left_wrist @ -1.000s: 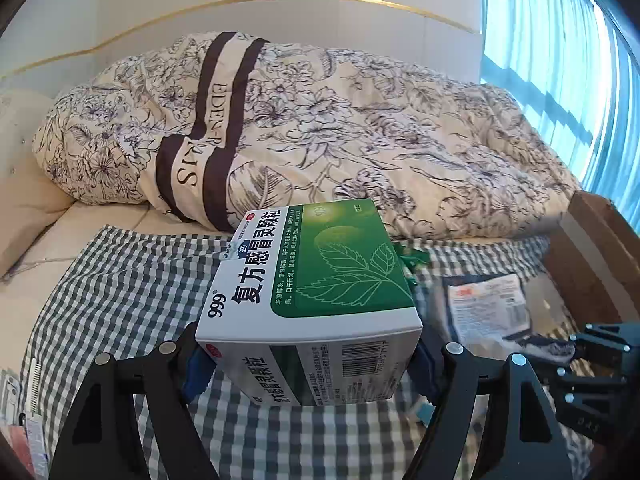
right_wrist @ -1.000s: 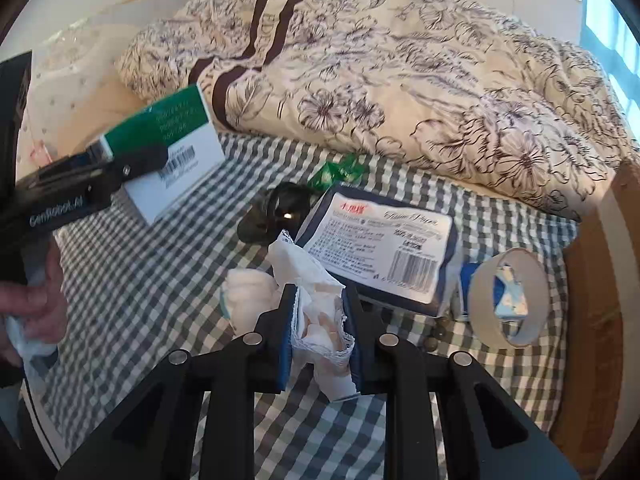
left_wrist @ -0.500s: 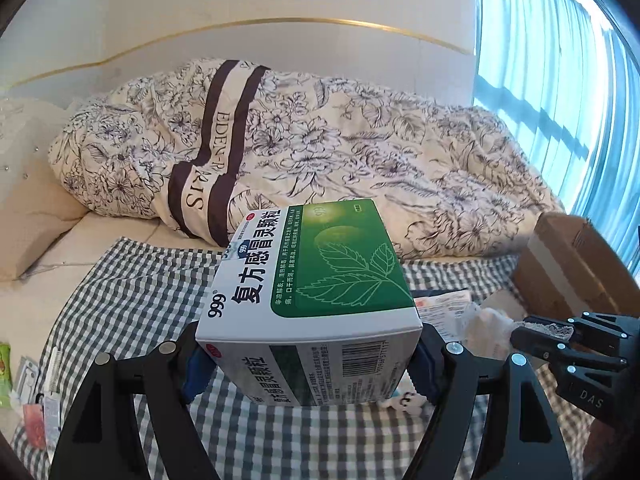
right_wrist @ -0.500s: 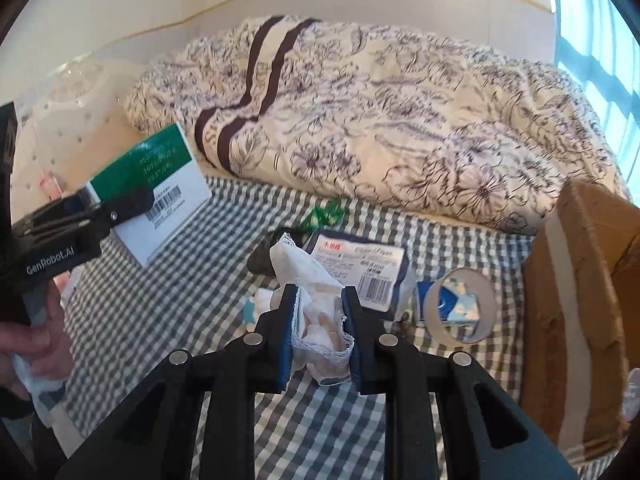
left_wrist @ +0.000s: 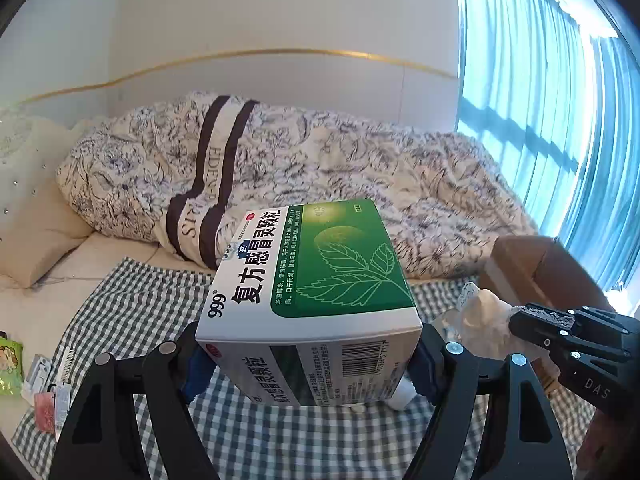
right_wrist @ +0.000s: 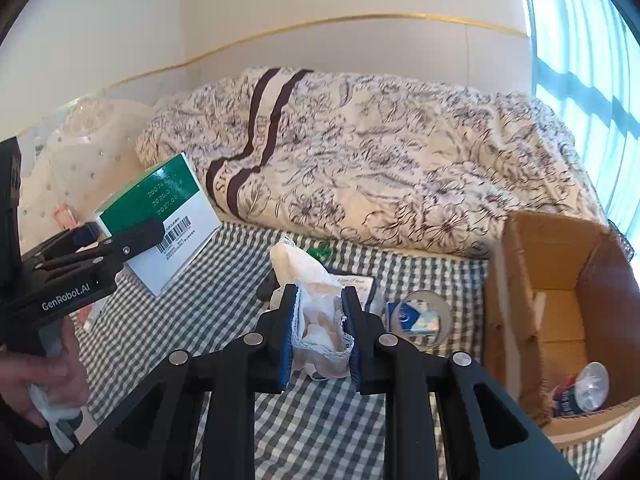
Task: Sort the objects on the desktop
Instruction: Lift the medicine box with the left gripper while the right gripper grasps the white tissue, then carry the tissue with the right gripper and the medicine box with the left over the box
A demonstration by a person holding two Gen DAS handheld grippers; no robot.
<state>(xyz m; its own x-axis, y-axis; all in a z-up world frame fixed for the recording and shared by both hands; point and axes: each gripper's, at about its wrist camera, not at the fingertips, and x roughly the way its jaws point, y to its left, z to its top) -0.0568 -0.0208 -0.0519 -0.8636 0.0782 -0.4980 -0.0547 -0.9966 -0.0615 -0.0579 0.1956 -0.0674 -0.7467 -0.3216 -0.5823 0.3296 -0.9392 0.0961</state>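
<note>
Left wrist: left gripper (left_wrist: 308, 364) clamped on medicine box (left_wrist: 312, 280), held above checked cloth (left_wrist: 132, 312).
Right wrist: right gripper (right_wrist: 320, 332) pinching crumpled tissue (right_wrist: 316, 300), raised over the cloth; open cardboard box (right_wrist: 560, 300) just right. Carry step; next likely calls for swinging over the carton, then releasing

**Where things lie on the bed**

The checked cloth (right_wrist: 224, 292) lies on the bed in front of the quilt (right_wrist: 380, 160). At its right edge stands the open cardboard box (right_wrist: 556, 292), with a bottle (right_wrist: 588, 388) lying inside. Just left of the box a tape roll (right_wrist: 424, 316) rests on the cloth around a small packet (right_wrist: 416, 318). Behind it lies a flat pouch (right_wrist: 356, 282). Small packets (left_wrist: 24, 372) lie off the cloth's left edge.
</note>
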